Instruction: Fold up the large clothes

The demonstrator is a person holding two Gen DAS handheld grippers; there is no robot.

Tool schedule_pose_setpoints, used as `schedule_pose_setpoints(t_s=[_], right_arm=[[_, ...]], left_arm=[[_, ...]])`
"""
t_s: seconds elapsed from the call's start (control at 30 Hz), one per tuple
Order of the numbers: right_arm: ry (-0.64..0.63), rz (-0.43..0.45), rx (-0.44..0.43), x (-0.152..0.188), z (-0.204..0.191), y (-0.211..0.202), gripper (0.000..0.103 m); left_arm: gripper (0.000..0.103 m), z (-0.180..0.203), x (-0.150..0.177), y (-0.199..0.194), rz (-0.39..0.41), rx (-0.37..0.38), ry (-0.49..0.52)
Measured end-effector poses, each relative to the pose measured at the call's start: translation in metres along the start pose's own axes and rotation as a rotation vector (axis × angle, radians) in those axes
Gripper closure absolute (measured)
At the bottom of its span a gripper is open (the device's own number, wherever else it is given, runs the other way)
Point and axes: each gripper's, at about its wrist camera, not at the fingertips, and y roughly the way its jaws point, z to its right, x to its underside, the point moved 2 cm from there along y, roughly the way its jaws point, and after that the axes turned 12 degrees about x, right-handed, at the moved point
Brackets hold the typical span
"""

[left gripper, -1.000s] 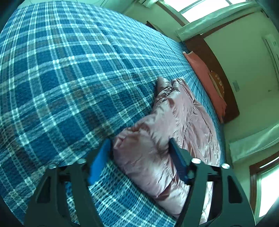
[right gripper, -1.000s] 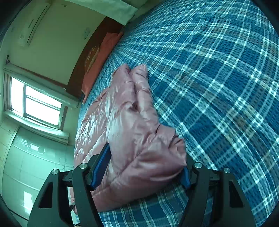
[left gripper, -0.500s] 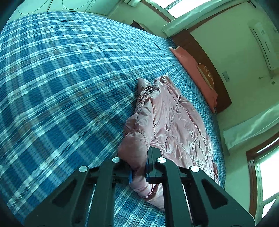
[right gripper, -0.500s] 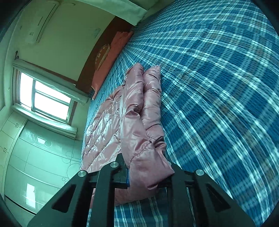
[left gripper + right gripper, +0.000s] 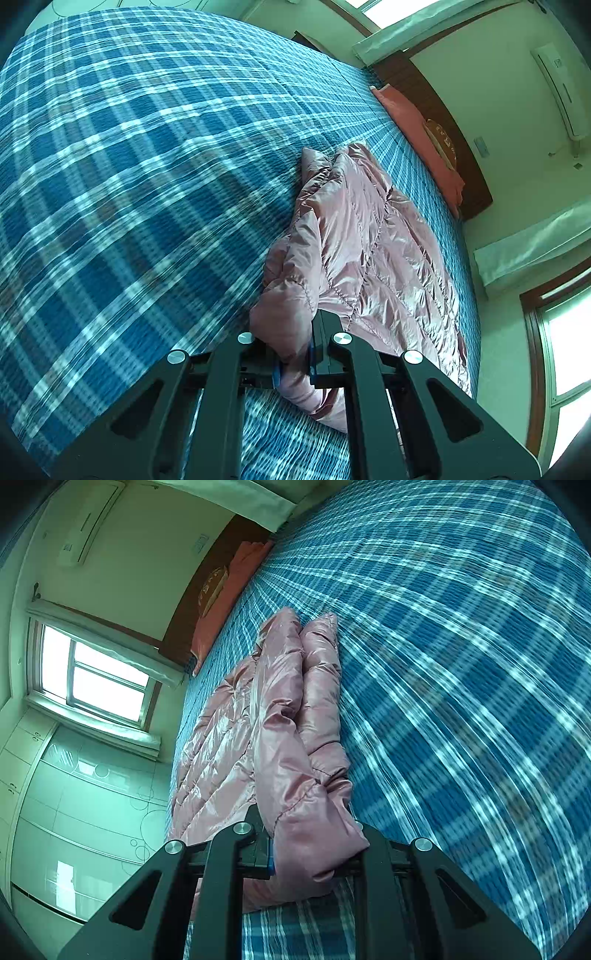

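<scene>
A shiny pink quilted down jacket (image 5: 369,251) lies on a blue plaid bedspread (image 5: 140,155), stretching away toward the headboard. My left gripper (image 5: 293,354) is shut on a bunched near corner of the jacket, lifted slightly off the bed. In the right wrist view the same jacket (image 5: 266,716) lies on the bedspread (image 5: 461,646). My right gripper (image 5: 314,853) is shut on another near corner of it, with fabric bulging over the jaws.
A salmon pillow (image 5: 417,125) and a patterned cushion (image 5: 441,142) lie at the dark wooden headboard (image 5: 443,122). Windows (image 5: 96,679), a wall air conditioner (image 5: 88,520) and a wardrobe (image 5: 74,812) line the walls. Open bedspread spreads to the jacket's side.
Both grippers, open around the jacket's near corners a second ago, have closed on the fabric and lifted it. The bedspread now blurs with motion.
</scene>
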Motion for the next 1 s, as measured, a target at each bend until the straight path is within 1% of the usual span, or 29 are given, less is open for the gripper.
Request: schedule_pose_setpoints(t_s=[0.2, 0.27, 0.5, 0.57, 0.63, 0.7, 0.73, 0.77, 0.9, 0.93, 1.0], right_arm=[[0.006, -0.011, -0.004, 0.008, 0.013, -0.006, 0.087], [0.011, -0.014, -0.005, 0.001, 0.012, 0.000, 0.087], [0.005, -0.020, -0.004, -0.007, 0.012, 0.011, 0.085], [0.010, -0.024, -0.010, 0.001, 0.019, 0.006, 0.083], [0.021, -0.029, -0.015, 0.003, 0.026, 0.005, 0.079], [0.034, -0.025, -0.013, 0.005, 0.031, 0.001, 0.073], [0.038, -0.023, -0.012, 0.004, 0.034, -0.001, 0.069], [0.043, -0.020, -0.010, 0.004, 0.037, -0.003, 0.065], [0.055, -0.002, -0.003, 0.002, 0.051, -0.013, 0.057], [0.058, 0.002, 0.001, 0.002, 0.055, -0.015, 0.054], [0.065, 0.005, 0.002, 0.001, 0.062, -0.020, 0.053]], left_arm=[[0.094, -0.008, 0.013, -0.015, -0.012, -0.007, 0.006], [0.094, -0.012, 0.016, -0.018, -0.012, -0.008, 0.006], [0.093, -0.016, 0.021, -0.015, -0.017, -0.025, 0.024], [0.091, -0.015, 0.023, -0.014, -0.018, -0.035, 0.038], [0.086, -0.014, 0.024, -0.014, -0.020, -0.050, 0.050], [0.081, -0.016, 0.023, -0.015, -0.019, -0.050, 0.036], [0.076, -0.017, 0.022, -0.018, -0.016, -0.050, 0.024], [0.074, -0.019, 0.021, -0.020, -0.011, -0.049, 0.012], [0.063, -0.023, 0.019, -0.029, 0.000, -0.060, 0.015], [0.063, -0.025, 0.019, -0.031, 0.002, -0.066, 0.018], [0.060, -0.029, 0.019, -0.032, -0.008, -0.065, 0.011]])
